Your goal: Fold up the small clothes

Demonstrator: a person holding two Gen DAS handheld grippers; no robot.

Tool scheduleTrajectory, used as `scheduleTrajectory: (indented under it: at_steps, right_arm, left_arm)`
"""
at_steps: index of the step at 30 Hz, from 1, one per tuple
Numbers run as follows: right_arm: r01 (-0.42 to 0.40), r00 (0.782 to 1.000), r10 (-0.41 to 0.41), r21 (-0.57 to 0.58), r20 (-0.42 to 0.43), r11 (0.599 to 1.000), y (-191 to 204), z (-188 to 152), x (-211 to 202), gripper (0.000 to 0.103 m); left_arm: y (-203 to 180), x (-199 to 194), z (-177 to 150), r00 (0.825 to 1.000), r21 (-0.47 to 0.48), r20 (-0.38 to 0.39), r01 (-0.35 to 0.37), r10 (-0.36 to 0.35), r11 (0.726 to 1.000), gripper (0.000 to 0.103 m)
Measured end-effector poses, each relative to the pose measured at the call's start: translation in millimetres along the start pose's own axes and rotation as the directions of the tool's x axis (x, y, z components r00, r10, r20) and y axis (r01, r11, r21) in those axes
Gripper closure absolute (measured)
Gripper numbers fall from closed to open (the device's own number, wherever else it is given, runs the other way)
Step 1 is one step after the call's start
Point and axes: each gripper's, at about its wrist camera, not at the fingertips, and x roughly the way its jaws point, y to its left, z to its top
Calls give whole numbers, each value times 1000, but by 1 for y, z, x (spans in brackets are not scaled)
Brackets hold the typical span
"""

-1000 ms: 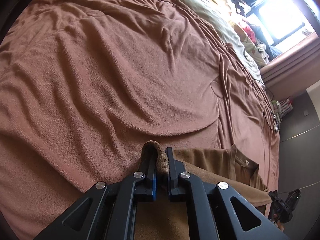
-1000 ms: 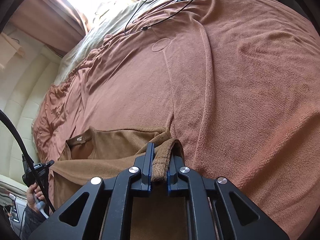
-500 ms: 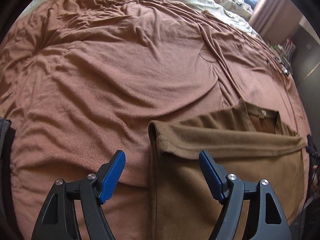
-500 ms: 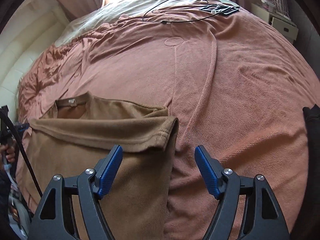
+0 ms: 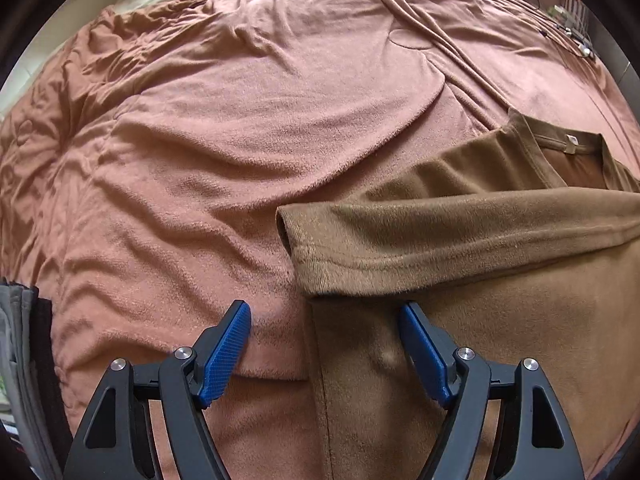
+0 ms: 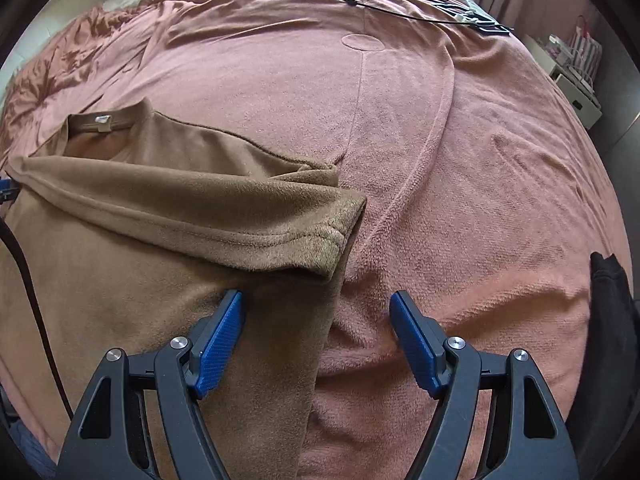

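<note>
A soft brown fleece T-shirt (image 5: pixel 500 248) lies flat on a bed covered by a wrinkled pinkish-brown terry blanket (image 5: pixel 240 140). Its collar with a small white label (image 5: pixel 571 141) points to the far side, and its hemmed lower edge (image 6: pixel 224 236) is folded over the body, forming a band that runs left to right across the garment. That band is the shirt's long axis now, and the two tools stand at its opposite ends.

The left tool (image 5: pixel 324 344) hovers over the shirt's left side edge with its blue-padded jaws spread wide and gripping nothing; the left corner of the folded band (image 5: pixel 296 248) sits just beyond and between the jaws, and the side edge runs down between them toward the near side. The right tool (image 6: pixel 318 338) mirrors this, also released and empty, straddling the right side edge, with the right corner of the band (image 6: pixel 340 236) just ahead of it.

Judging from this, the next fold would likely take either the near fold line up toward the collar, needing both tools together, or one side across the other. In the second case each tool is equally near its own end, so neither has an advantage.

A dark garment (image 6: pixel 612 300) lies at the right edge of the bed, well apart from the shirt.
</note>
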Motion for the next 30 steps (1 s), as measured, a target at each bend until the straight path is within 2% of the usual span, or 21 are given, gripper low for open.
scheduleTrajectory:
  at_steps: [6,17,18,20,22,26,27,30]
  right_arm:
    - [40,999,-39,-8,36,999,2,26,11,30]
    - [28,995,-33,53,99,998,-11,58,33,30]
    - [17,994,-23,58,103,998,-12,59,34,31]
    - [-33,995,26,68,100,997,-14,61,38,50]
    - [-80,993,72,87,91,993,-19,61,41,57]
    - [-133,988,124,101,97,986,-28,57,41,58]
    - [-150,985,140,107,98,983,-32,56,40,59]
    - [-215,974,201,142,109,966,-45,51,36,59]
  left_arm:
    - [8,11,27,1000,-50,20,-15,16,999,24]
    - [14,19,57,996,-101,87,15,-6,995,24]
    - [15,19,58,996,-108,94,16,-6,994,27]
    - [20,19,61,995,-143,103,33,-19,989,36]
    - [26,20,62,993,-177,104,75,-57,981,38]
    - [31,21,59,988,-183,103,133,-115,974,43]
    - [33,20,58,985,-193,107,157,-138,969,46]
    - [46,18,57,971,-243,133,228,-200,943,47]
